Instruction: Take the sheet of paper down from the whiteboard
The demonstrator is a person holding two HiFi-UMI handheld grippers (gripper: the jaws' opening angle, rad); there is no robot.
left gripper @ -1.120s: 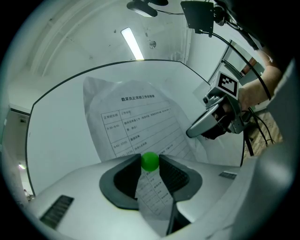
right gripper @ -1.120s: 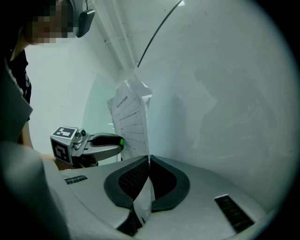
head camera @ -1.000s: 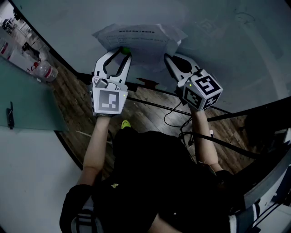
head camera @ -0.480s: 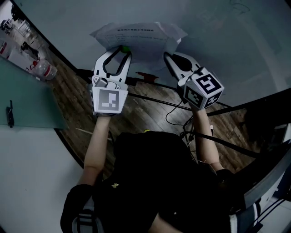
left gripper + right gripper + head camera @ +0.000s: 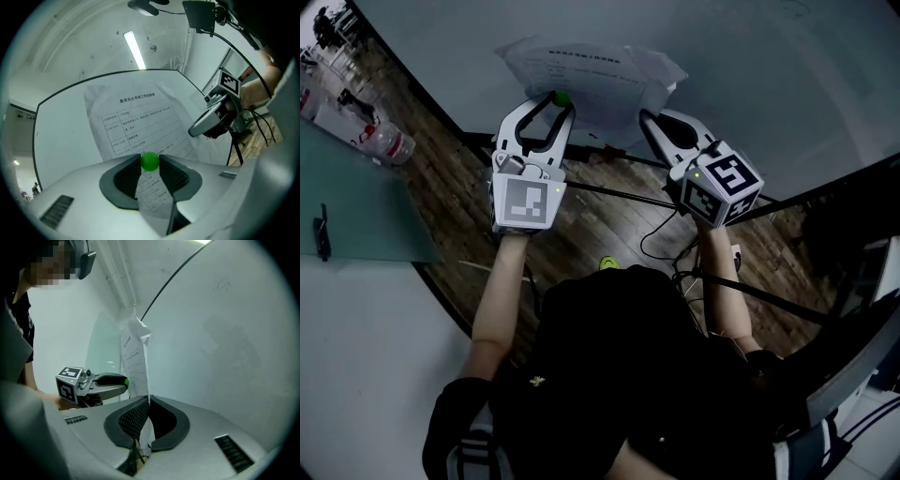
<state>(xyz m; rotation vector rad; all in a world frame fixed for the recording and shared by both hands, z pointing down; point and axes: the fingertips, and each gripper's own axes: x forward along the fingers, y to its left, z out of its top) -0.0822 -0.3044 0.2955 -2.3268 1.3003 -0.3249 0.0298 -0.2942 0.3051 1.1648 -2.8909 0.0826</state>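
The printed sheet of paper [image 5: 591, 75] hangs in front of the whiteboard [image 5: 750, 84], crumpled at its corners. My left gripper [image 5: 560, 99] is shut on a small green magnet [image 5: 562, 97] at the sheet's lower left; in the left gripper view the magnet [image 5: 150, 161] sits between the jaw tips with the paper [image 5: 140, 124] behind it. My right gripper [image 5: 645, 118] is shut on the sheet's lower right edge. In the right gripper view the paper [image 5: 136, 352] stands edge-on, pinched between the jaws of the right gripper [image 5: 147, 404], apart from the whiteboard [image 5: 225, 333].
A plastic bottle [image 5: 392, 145] lies on the wooden floor at the left, beside a pale green panel [image 5: 356, 206]. Black stand bars [image 5: 619, 194] and cables [image 5: 661, 234] run below the board. The person's foot [image 5: 607, 263] shows on the floor.
Both grippers have shifted slightly across the board with the sheet and magnet, grips unchanged. The foot on the floor has moved right.
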